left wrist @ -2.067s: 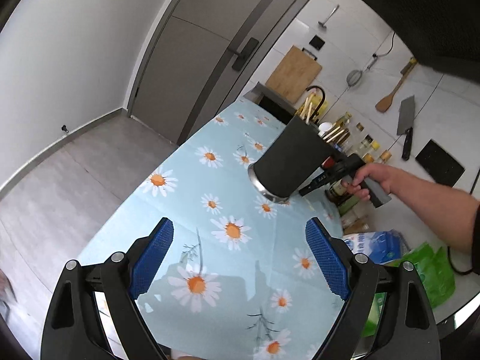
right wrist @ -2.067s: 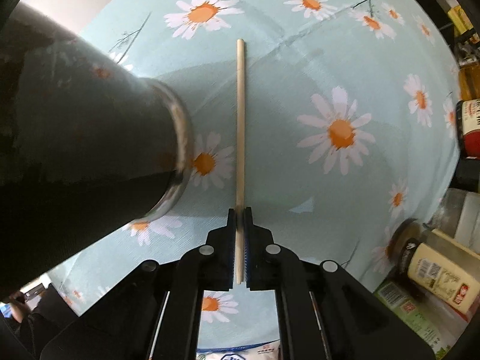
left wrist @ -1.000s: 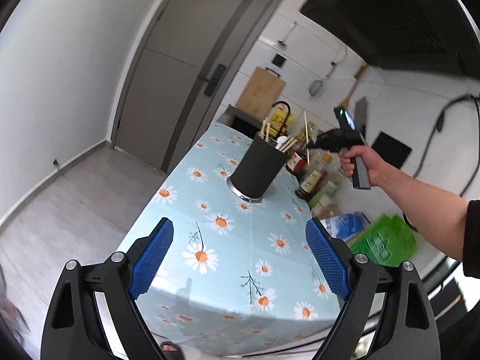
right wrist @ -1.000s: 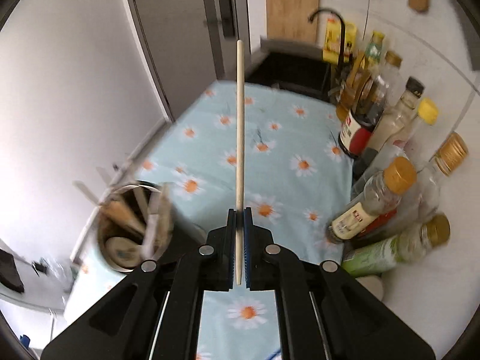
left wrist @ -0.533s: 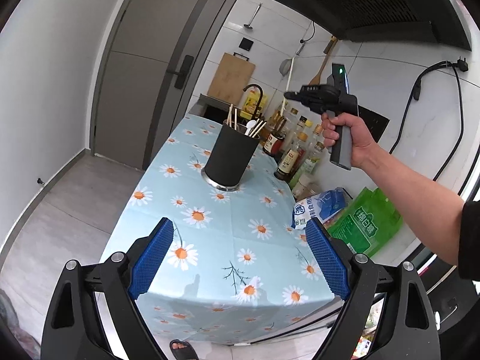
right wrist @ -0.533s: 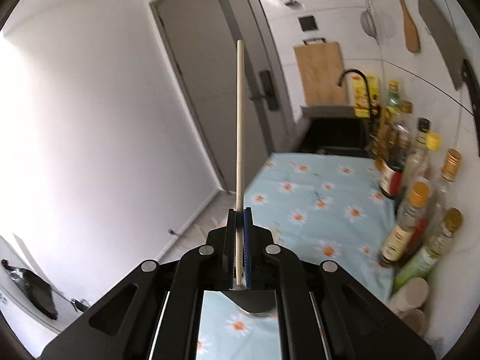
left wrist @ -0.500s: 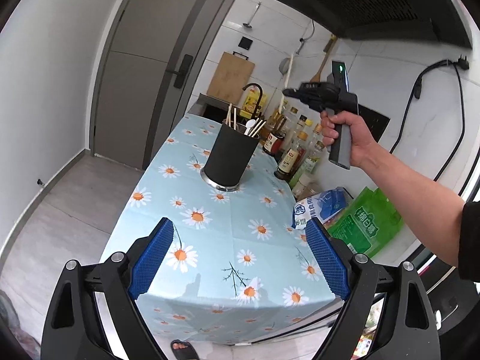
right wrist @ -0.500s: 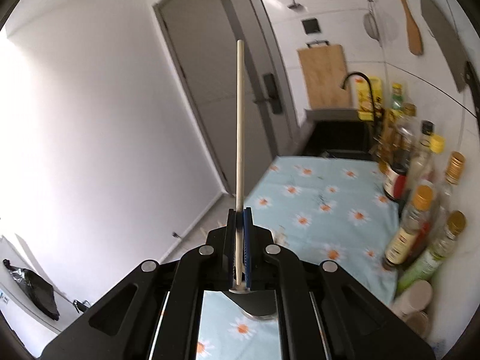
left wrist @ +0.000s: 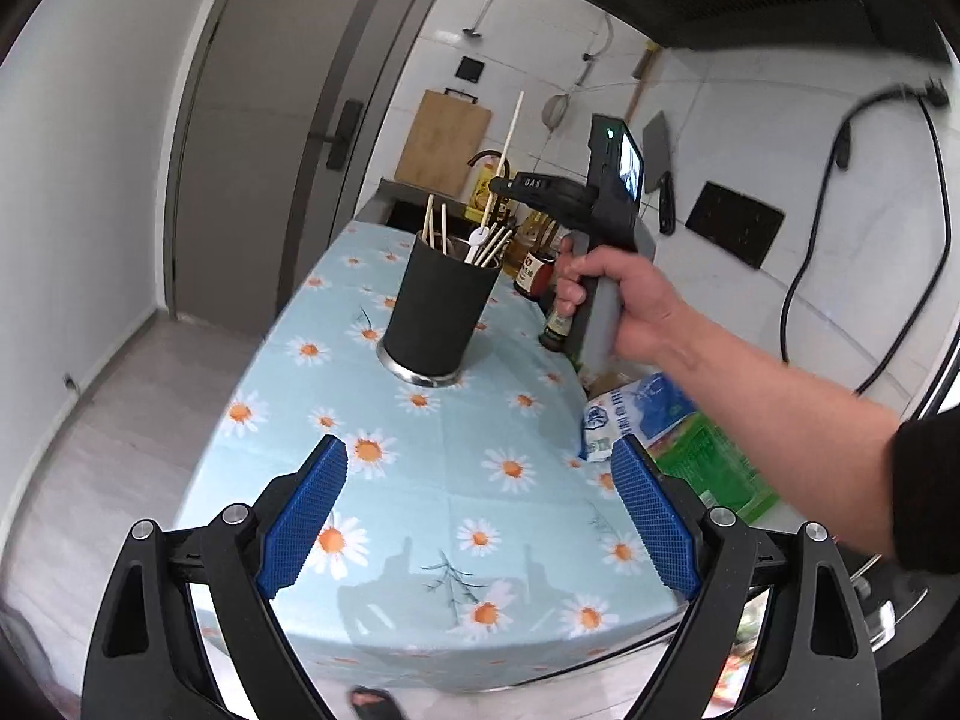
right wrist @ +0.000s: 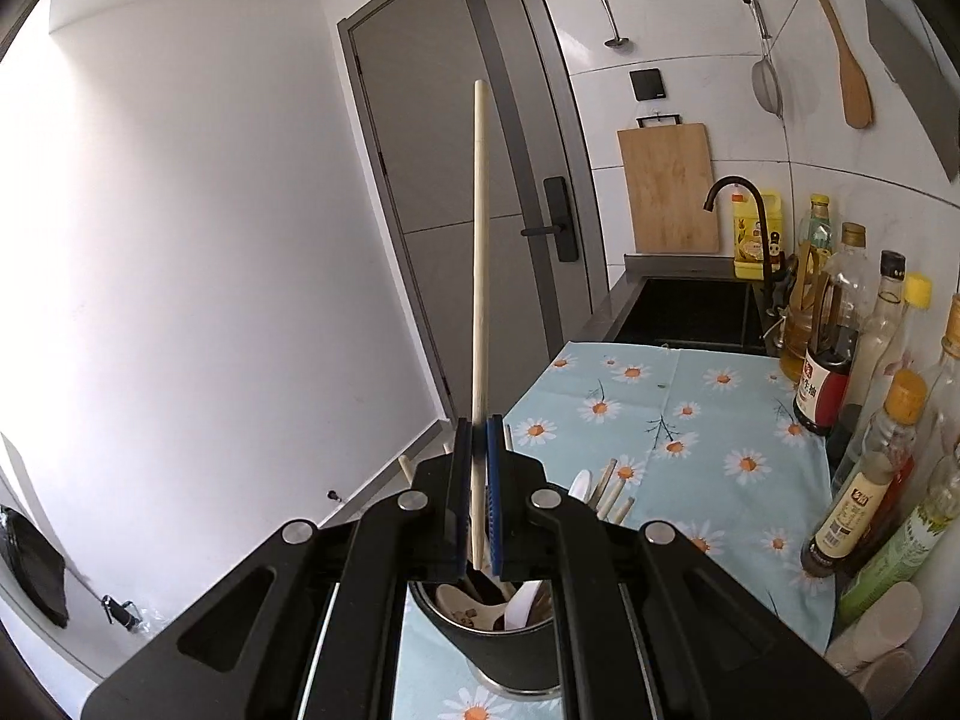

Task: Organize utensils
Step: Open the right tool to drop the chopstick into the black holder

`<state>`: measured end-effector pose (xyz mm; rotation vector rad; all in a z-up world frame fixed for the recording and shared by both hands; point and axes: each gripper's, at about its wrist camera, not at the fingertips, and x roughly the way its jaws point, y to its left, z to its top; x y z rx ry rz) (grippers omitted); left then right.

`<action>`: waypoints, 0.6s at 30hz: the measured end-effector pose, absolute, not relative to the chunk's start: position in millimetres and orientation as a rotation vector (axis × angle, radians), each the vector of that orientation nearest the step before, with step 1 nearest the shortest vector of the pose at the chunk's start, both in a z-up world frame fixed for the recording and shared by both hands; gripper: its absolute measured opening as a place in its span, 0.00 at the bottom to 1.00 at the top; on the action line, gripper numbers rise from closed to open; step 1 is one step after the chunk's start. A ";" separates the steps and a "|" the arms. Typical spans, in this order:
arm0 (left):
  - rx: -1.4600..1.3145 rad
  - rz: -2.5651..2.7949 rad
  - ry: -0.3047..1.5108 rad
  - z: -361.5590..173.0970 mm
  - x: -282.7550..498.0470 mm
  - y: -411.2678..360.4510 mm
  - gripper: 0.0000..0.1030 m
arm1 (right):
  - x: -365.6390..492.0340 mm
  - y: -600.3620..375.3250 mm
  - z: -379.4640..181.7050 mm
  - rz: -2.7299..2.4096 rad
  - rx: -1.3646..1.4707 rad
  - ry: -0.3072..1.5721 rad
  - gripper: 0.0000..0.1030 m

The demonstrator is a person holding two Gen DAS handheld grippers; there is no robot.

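Observation:
A black utensil holder stands on the daisy tablecloth, with several chopsticks and a white spoon in it. My right gripper is shut on a wooden chopstick, held upright just above the holder's mouth. In the left wrist view the right gripper and its chopstick hang over the holder. My left gripper is open and empty, over the table's near end.
Bottles of oil and sauce line the table's right side by the wall. A sink with black tap lies beyond the table, with a cutting board behind it. A green bag sits at the right.
My right gripper has lifted the chopstick off the table, turned it upright and brought it down over the holder. The left gripper has drawn back and stayed open.

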<state>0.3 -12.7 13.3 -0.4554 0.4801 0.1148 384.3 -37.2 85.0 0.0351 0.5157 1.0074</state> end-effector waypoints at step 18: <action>-0.379 0.158 0.506 24.3 -1.5 -14.3 0.84 | 369.7 -33.2 43.9 0.959 -0.027 0.533 0.15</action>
